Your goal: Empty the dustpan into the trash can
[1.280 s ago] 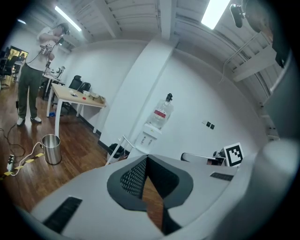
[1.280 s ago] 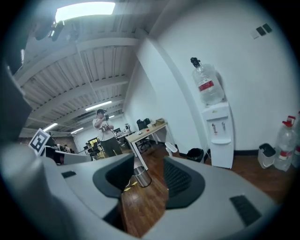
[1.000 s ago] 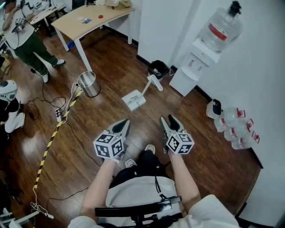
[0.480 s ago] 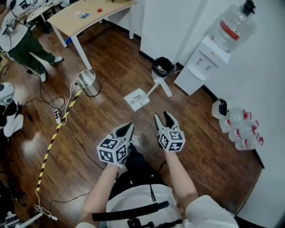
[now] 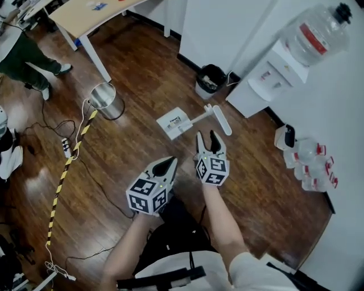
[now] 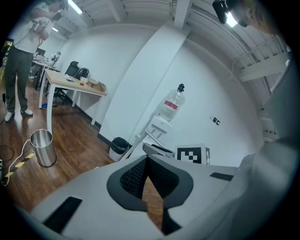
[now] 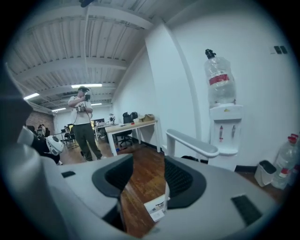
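Note:
The white dustpan (image 5: 174,123) lies on the wooden floor, its long handle (image 5: 211,115) slanting right to a crossbar grip. A small black trash can (image 5: 210,79) stands beyond it against the white wall. My right gripper (image 5: 206,138) is open and empty, its fingertips just short of the handle. In the right gripper view the handle (image 7: 192,143) rises over the right jaw and the pan's labelled plate (image 7: 157,206) shows low between the jaws. My left gripper (image 5: 169,163) hangs further back and left, shut, with nothing in it. From the left gripper view the trash can (image 6: 118,147) is far ahead.
A shiny metal bin (image 5: 105,101) stands left beside yellow-black floor tape (image 5: 62,176) and cables. A water dispenser (image 5: 267,79) and several bottles (image 5: 310,165) line the right wall. A wooden table (image 5: 96,14) and a standing person (image 5: 23,51) are at the far left.
Both grippers have moved forward and down toward the dustpan. The right one went further and now sits just behind the handle. Neither gripper's jaws have changed.

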`<action>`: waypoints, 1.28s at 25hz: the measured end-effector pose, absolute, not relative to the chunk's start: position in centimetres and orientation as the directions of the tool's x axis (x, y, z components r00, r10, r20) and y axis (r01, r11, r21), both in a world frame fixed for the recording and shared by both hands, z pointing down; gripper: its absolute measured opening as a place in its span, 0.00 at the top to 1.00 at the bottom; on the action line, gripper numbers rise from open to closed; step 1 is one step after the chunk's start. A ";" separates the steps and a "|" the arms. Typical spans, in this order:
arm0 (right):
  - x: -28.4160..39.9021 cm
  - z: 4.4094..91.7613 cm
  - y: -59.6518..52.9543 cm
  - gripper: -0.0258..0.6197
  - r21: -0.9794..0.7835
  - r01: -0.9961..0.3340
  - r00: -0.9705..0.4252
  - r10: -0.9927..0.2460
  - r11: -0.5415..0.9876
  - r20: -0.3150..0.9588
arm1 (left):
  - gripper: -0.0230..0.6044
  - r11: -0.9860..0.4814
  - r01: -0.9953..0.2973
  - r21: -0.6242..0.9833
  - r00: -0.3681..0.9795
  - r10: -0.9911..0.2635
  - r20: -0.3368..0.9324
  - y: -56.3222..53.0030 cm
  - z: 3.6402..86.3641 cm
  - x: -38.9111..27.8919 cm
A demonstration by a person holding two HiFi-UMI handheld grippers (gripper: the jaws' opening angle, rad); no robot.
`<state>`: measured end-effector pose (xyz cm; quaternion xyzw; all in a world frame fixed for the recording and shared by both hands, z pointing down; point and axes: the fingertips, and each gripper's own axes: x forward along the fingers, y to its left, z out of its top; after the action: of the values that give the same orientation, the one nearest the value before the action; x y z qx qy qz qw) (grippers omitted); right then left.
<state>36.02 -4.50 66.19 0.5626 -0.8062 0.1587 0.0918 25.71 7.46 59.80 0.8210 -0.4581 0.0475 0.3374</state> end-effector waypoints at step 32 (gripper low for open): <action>36.3 71.0 -19.3 0.69 -0.124 -0.984 -0.159 -0.934 0.125 0.319 | 0.98 -0.270 -0.698 0.664 0.639 -0.653 0.406 0.8 67.0 22.5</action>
<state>36.27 -19.27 70.98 0.6433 -0.7456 0.1535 0.0818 22.50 0.80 67.03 0.7963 -0.4241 0.0258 0.4305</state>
